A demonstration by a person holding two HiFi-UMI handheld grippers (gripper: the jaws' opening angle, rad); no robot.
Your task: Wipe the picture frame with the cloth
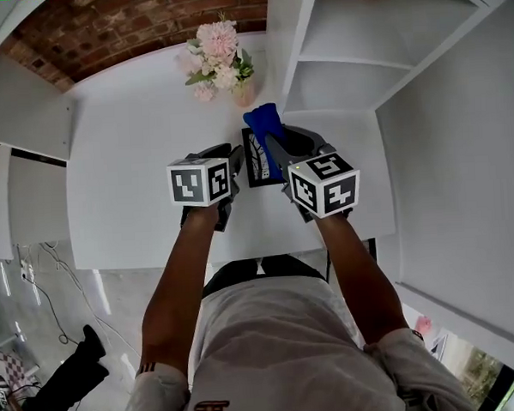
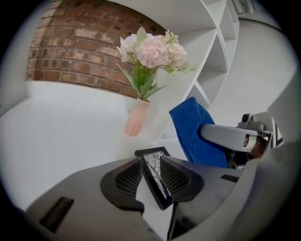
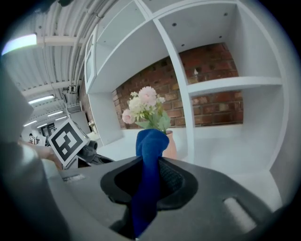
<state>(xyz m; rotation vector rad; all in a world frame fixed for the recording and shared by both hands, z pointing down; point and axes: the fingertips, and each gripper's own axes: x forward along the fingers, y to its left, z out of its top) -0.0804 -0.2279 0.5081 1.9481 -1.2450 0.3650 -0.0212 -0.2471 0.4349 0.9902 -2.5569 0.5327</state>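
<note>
Left gripper view: left gripper (image 2: 151, 159) jaws partly apart, picture frame (image 2: 156, 179) tilted between them, near vase (image 2: 137, 117).
Right gripper view: right gripper (image 3: 149, 162) clamps blue cloth (image 3: 147, 188).
Vase: pink flowers (image 2: 153, 49).

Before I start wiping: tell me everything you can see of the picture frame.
The picture frame is small and rectangular: a thin black rim around a black-and-white print of bare branches. It stands tilted between the open jaws of the left gripper, a gap showing on one side. The blue cloth is close beside it.
</note>
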